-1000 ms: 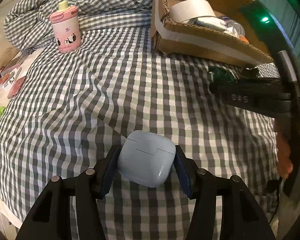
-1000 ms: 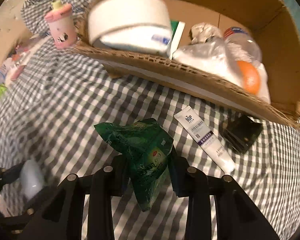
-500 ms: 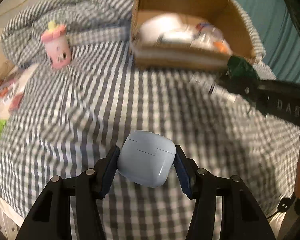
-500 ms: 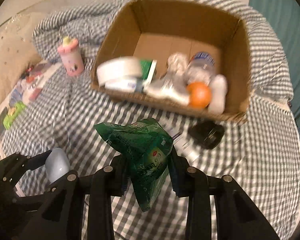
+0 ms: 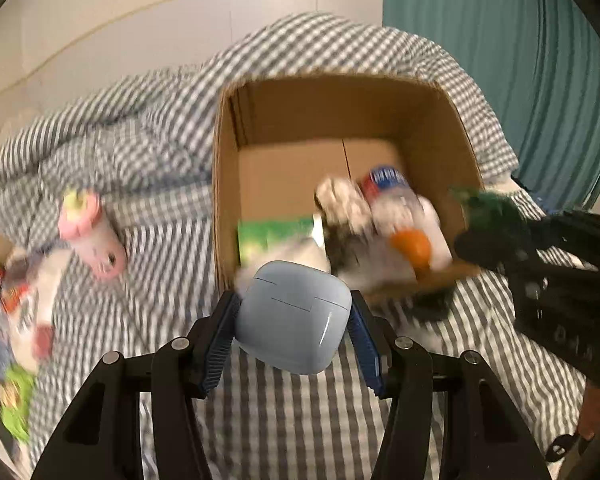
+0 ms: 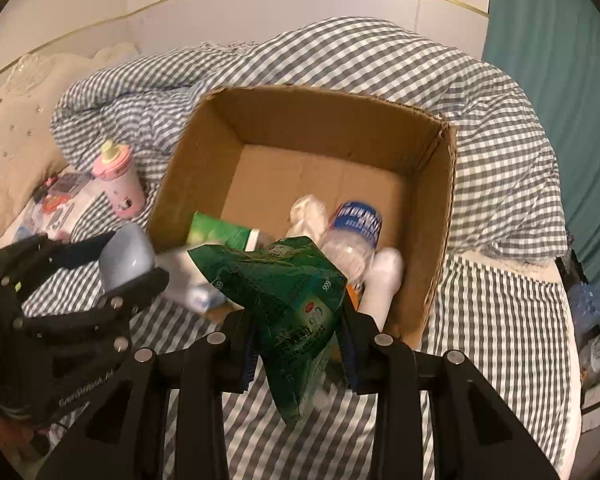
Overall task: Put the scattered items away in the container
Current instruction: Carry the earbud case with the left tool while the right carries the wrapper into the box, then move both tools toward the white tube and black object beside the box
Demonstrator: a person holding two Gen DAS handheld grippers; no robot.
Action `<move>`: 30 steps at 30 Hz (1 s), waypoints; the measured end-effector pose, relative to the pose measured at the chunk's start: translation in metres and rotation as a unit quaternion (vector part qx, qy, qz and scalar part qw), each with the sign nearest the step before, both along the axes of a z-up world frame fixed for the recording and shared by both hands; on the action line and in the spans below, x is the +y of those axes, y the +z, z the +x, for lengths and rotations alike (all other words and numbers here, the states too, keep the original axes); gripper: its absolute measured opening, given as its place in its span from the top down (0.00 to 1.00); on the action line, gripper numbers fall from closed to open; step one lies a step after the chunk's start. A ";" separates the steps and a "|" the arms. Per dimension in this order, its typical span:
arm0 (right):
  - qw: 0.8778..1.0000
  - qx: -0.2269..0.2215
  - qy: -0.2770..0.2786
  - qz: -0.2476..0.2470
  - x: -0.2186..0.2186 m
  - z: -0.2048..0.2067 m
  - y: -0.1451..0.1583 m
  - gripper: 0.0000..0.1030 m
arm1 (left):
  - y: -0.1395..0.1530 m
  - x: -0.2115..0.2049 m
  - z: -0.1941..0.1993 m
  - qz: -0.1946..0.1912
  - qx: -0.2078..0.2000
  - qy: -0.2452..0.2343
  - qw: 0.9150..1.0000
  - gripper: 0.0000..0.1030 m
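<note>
My left gripper [image 5: 294, 326] is shut on a pale blue earbud case [image 5: 292, 316], held in the air just before the near wall of the open cardboard box [image 5: 224, 184]. In the right wrist view the same case [image 6: 128, 258] shows at the left, beside the box [image 6: 444, 208]. My right gripper [image 6: 298, 338] is shut on a crumpled green packet [image 6: 288, 300], raised above the box's near edge. The packet [image 5: 488, 210] also appears at the box's right corner in the left wrist view. Inside the box lie a water bottle [image 6: 352, 228], a green carton [image 6: 216, 234] and white items.
The box sits on a bed with a grey checked cover [image 6: 500, 320]. A pink lidded cup [image 6: 118, 182] stands left of the box, with small packets [image 5: 12, 320] scattered further left. A teal curtain [image 5: 500, 60] hangs at the right, a pale wall behind.
Both grippers have risen with their loads and the box now lies below and ahead, its inside in full view. The white tube and black item on the cover have dropped out of sight.
</note>
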State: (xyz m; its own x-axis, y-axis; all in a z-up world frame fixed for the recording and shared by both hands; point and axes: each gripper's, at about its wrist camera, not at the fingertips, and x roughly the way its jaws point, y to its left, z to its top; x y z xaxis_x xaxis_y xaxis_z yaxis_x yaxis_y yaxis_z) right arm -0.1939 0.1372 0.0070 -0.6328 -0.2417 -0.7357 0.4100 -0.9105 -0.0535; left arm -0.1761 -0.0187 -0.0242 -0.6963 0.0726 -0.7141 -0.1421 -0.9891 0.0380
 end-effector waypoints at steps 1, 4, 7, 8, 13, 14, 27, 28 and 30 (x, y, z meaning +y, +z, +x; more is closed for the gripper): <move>1.000 -0.001 -0.002 0.000 0.000 -0.007 -0.001 0.68 | 0.002 0.002 -0.009 -0.003 0.002 -0.002 1.000 0.46; 1.000 -0.007 -0.005 -0.001 0.001 -0.026 -0.006 0.68 | 0.002 0.008 -0.036 -0.012 0.006 -0.002 1.000 0.46; 1.000 -0.013 -0.003 0.005 -0.003 -0.044 -0.016 0.68 | -0.005 0.013 -0.056 -0.010 0.001 -0.002 1.000 0.46; 1.000 -0.012 -0.005 0.007 -0.005 -0.047 -0.018 0.67 | -0.008 0.015 -0.061 -0.011 0.001 -0.001 1.000 0.46; 0.999 -0.006 -0.052 0.002 0.004 -0.067 -0.032 0.45 | -0.028 0.026 -0.079 -0.015 0.015 -0.013 1.000 0.41; 0.998 -0.008 -0.061 0.005 0.007 -0.071 -0.034 0.35 | -0.031 0.024 -0.083 -0.017 0.019 -0.005 1.000 0.36; 0.997 0.005 -0.068 -0.021 0.024 -0.052 -0.012 0.29 | -0.020 0.016 -0.077 -0.007 0.027 0.030 0.999 0.04; 0.998 0.013 -0.065 -0.019 0.024 -0.045 -0.004 0.29 | -0.017 0.017 -0.074 -0.008 0.030 0.030 0.999 0.04; 0.998 0.027 -0.062 -0.016 0.023 -0.034 0.010 0.29 | -0.007 0.018 -0.066 -0.007 0.036 0.031 0.999 0.04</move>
State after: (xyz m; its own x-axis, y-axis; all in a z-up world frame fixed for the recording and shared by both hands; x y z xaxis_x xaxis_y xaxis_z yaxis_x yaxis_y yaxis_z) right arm -0.2281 0.1607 0.0169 -0.6974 -0.1821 -0.6931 0.2919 -0.9555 -0.0426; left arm -0.2419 -0.0008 -0.0308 -0.7491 0.0187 -0.6622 -0.0777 -0.9952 0.0598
